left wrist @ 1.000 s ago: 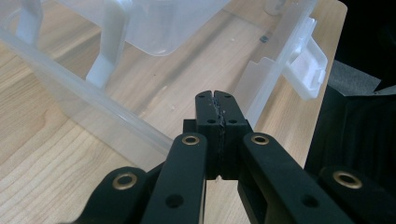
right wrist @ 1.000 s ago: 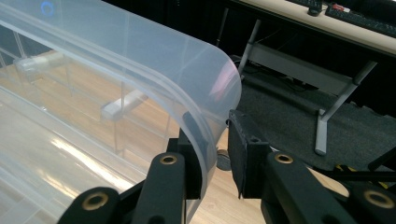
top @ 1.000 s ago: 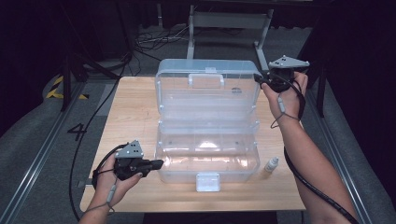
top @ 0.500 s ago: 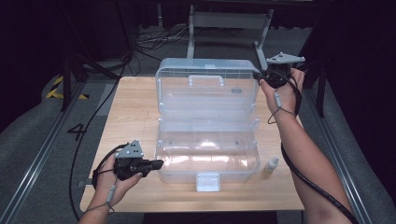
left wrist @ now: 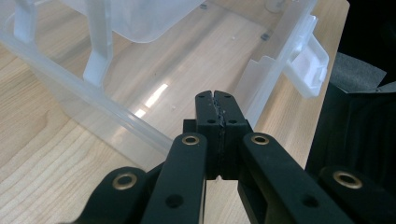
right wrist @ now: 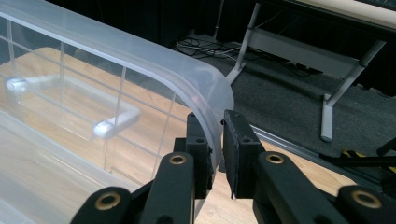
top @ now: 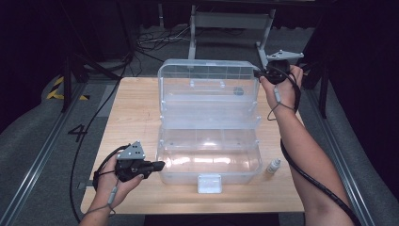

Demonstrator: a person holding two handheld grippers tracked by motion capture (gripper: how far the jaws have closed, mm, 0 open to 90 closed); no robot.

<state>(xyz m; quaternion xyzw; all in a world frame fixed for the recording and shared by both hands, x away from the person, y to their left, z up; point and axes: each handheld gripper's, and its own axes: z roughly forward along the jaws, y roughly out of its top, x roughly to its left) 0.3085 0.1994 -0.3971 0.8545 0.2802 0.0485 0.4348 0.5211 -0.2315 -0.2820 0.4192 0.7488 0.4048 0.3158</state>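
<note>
Looking down from the high view: clear box lies open at centre of the tabletop, lid standing up at the far side, latch at the near edge. Right claw sits upper right of frame, at the lid's right corner. Left claw sits lower left, tips just beside the box's near-left wall. A small bottle stands right of the box, near its front corner.

Left gripper view: left claw fully closed, pads pressed together with nothing between them, pointing at the box wall. Latch at upper right.

Right gripper view: right claw straddles the rounded corner of the lid rim; its jaws have just been closing with the rim between them. Left pad lies against the plastic, while a narrow gap remains at the right pad. Lid handle shows through the lid at left.
</note>
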